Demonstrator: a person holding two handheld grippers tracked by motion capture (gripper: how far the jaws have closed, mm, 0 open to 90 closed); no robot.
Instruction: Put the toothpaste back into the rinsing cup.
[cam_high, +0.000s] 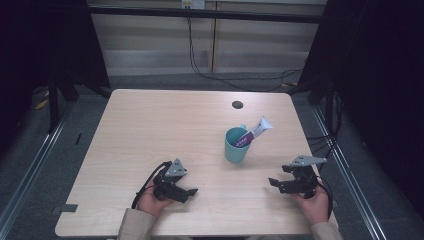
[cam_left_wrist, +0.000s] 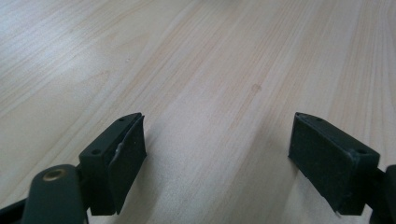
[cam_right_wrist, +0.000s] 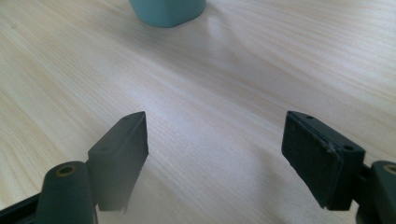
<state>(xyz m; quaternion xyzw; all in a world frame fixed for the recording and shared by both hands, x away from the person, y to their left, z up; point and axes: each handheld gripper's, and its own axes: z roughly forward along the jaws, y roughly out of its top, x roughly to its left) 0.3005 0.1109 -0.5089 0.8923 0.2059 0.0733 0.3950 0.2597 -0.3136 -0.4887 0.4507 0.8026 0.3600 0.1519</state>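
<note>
Resting low on the wooden table (cam_high: 150, 125), left gripper (cam_high: 189, 191) and right gripper (cam_high: 274, 183) both gaping and holding nothing, high view showing toothpaste tube (cam_high: 256, 131) leaning inside teal cup (cam_high: 236, 145) between them, right gripper view catching just the cup's base (cam_right_wrist: 167, 11).

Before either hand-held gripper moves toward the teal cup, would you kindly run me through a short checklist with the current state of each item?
1. Right hand-held gripper jaws wide apart with nothing between them: ok.
2. Left hand-held gripper jaws wide apart with nothing between them: ok.
3. Teal cup stands upright on the table: ok.
4. Toothpaste tube sits in the cup, leaning over its far right rim: ok.
5. Bare tabletop between the right hand-held gripper and the cup, as the right gripper view shows: ok.
6. Whether the leaning tube would tip the cup when nudged: cannot tell.
</note>
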